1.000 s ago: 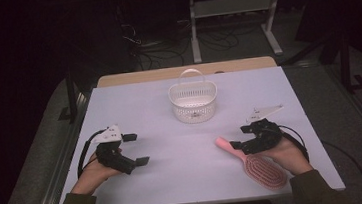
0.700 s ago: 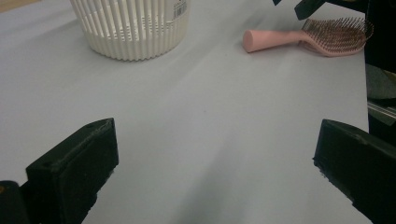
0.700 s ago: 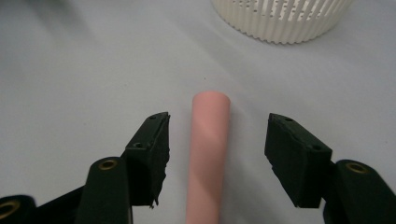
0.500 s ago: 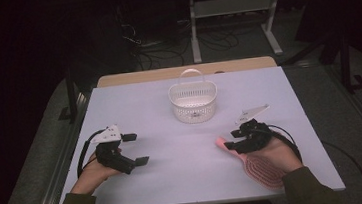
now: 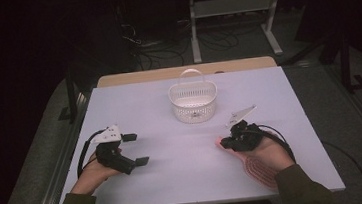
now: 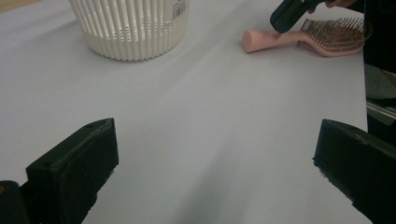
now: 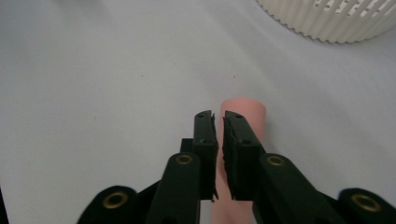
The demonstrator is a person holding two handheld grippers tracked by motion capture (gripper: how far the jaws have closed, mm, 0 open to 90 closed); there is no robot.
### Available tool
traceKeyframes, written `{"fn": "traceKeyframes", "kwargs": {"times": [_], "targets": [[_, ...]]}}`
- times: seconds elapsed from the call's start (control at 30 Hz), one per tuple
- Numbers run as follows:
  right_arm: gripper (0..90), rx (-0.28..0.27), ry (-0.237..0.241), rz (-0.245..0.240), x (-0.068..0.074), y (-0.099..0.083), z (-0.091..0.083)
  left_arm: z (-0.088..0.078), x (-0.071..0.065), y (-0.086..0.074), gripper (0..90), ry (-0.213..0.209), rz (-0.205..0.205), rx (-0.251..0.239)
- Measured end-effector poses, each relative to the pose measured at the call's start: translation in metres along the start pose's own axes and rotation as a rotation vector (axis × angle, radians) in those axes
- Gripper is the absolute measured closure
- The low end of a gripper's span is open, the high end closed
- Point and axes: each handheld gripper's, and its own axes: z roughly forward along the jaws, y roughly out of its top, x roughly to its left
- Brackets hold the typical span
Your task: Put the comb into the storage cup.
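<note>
**Right jaws drawn together above the pink brush handle**

Nearest the person, the right gripper (image 5: pixel 229 142) had just been closing; its jaws stood almost together over the pink hairbrush (image 6: pixel 306 39), nothing gripped between them. The brush lay flat on the white worktop (image 5: pixel 176 178). The left gripper (image 5: pixel 134 149) rested with jaws wide apart, empty. Farther off stood the white basket (image 5: pixel 193 101).

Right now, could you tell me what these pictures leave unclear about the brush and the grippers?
- Right gripper: its jaws are nearly together above the pink hairbrush handle; contact cannot be told.
- Brush head: high view, partly under the right hand.
- Basket contents: high view, too small.
- Left gripper: jaws cut by frame edges.
</note>
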Motion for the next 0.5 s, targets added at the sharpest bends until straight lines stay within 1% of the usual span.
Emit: {"fn": "traceKeyframes", "kwargs": {"times": [0.1, 0.13, 0.27, 0.37, 0.5], "targets": [[87.4, 0.009, 0.004, -0.006, 0.001, 0.001, 0.002, 0.0, 0.0, 0.0, 0.0, -0.001, 0.001, 0.002], [88.8, 0.019, 0.008, -0.018, 0.002, 0.003, 0.005, 0.0, 0.0, 0.0, 0.0, -0.001, 0.003, 0.003], [89.0, 0.035, 0.017, -0.029, 0.004, 0.005, 0.008, 0.001, 0.0, -0.001, 0.0, -0.001, 0.002, 0.004], [89.1, 0.05, 0.023, -0.056, 0.007, 0.008, 0.013, 0.001, 0.0, -0.001, 0.0, -0.001, 0.002, 0.004], [89.1, 0.066, 0.024, -0.068, 0.008, 0.01, 0.017, 0.001, 0.0, -0.001, 0.1, -0.002, 0.001, 0.007]]}}
